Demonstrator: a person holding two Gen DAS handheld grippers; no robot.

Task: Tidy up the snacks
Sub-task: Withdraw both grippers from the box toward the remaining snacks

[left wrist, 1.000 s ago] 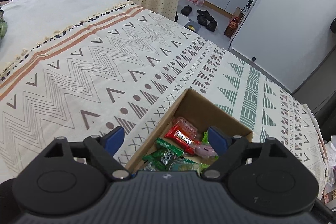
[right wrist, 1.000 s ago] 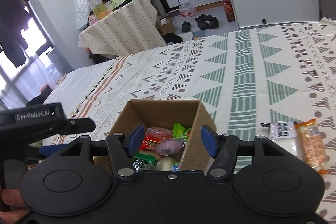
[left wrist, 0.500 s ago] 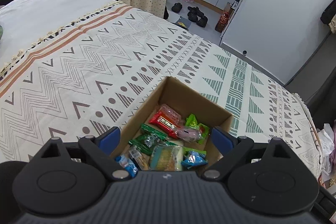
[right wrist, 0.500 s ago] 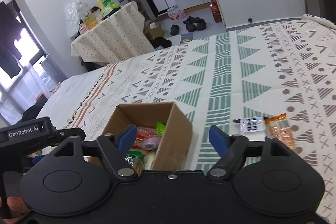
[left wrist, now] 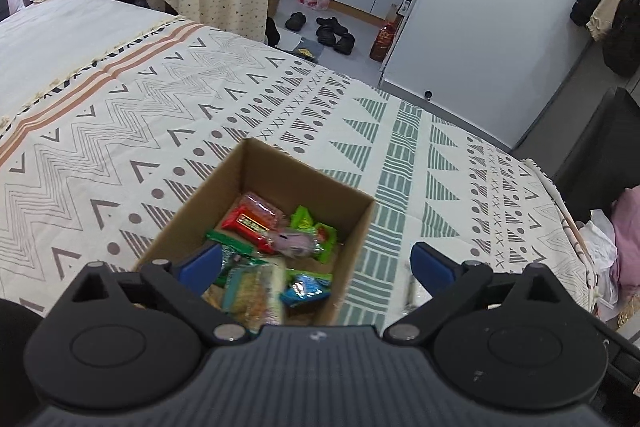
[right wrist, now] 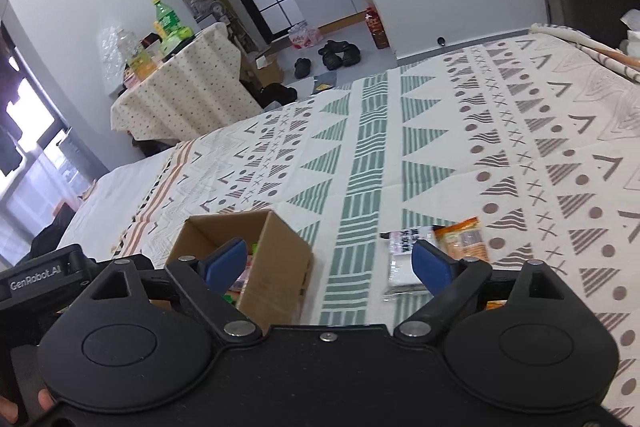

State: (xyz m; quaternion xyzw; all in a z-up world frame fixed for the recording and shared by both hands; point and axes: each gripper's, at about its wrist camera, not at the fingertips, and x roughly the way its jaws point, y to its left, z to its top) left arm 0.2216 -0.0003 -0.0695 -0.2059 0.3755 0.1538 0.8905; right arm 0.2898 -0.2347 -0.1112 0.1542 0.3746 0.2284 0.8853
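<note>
Sitting on the patterned bedspread (left wrist: 120,131), a cardboard box (left wrist: 276,183) holds a jumble of snacks: a red packet (left wrist: 248,223), a pink one (left wrist: 294,241), green wrappers (left wrist: 304,219) and a blue one (left wrist: 306,287). Two more snack packs, a white one (right wrist: 404,255) and an orange one (right wrist: 464,241), lie on the bed right of the box. The left gripper (left wrist: 316,265) hangs over the box, jaws opening, nothing between them. The right gripper (right wrist: 328,261) likewise opens, holding nothing.
</note>
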